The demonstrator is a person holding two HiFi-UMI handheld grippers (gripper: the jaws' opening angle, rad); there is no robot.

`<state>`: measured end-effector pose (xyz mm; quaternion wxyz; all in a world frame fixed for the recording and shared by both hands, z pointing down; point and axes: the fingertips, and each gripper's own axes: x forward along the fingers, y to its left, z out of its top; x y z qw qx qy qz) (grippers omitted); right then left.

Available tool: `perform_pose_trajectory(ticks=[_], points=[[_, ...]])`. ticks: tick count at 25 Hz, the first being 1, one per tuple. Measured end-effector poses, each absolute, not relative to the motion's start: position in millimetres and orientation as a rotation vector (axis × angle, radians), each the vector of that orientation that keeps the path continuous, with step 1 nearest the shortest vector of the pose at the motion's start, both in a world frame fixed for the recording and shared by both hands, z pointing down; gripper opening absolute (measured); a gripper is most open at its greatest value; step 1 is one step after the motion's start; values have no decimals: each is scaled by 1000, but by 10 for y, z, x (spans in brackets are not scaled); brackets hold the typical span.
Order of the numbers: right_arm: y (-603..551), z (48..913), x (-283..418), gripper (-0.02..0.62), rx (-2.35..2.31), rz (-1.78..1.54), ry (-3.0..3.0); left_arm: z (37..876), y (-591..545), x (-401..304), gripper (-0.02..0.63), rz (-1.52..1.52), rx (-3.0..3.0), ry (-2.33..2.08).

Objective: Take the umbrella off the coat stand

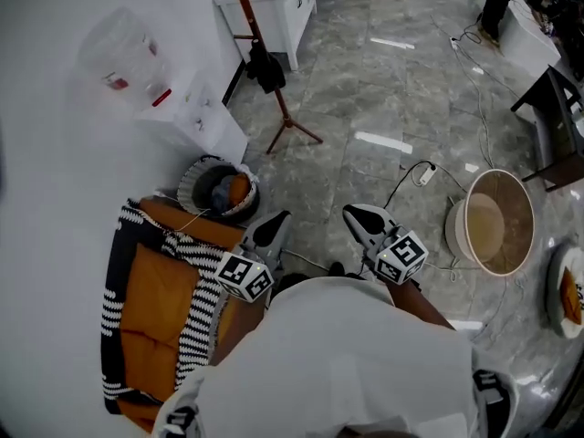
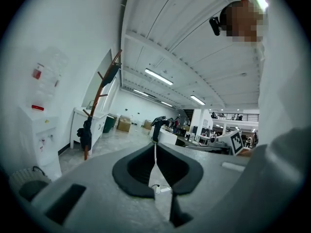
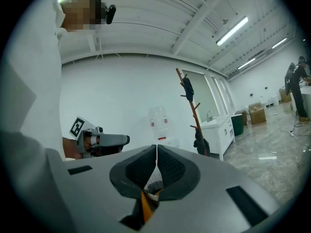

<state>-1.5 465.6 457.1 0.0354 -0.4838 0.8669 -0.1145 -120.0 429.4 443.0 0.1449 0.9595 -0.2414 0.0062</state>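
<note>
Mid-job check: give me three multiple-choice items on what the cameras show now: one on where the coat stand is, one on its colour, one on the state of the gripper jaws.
1. In the head view, the coat stand is:
A. top left, beside the white cabinet
B. in the bottom right corner
C. dead centre

2. Its wood is:
A. white
B. reddish-brown
C. green

3. The left gripper and right gripper are:
A. both open
B. both shut, empty
C. left open, right shut

Answers:
1 A: its pole rises next to the cabinet.
2 B: pole and pegs show that colour.
3 B: each gripper view shows the jaw tips meeting with nothing between them, while the umbrella hangs on the stand.
</note>
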Motion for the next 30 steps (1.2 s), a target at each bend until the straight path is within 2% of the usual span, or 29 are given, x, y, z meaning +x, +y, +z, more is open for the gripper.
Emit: perform_pose_trajectory(ticks=[6, 13, 30], points=[[4588, 4816, 350, 17, -1616, -444, 2588, 4476, 4256, -1188, 17, 55, 2791, -765], [4340, 5038, 464, 17, -1662, -531, 2565, 4637, 3995, -1237, 17, 85, 2745, -799], [2451, 4670, 843, 17, -1771, -408, 2585, 4555, 2034, -835, 17, -50, 2739, -622]])
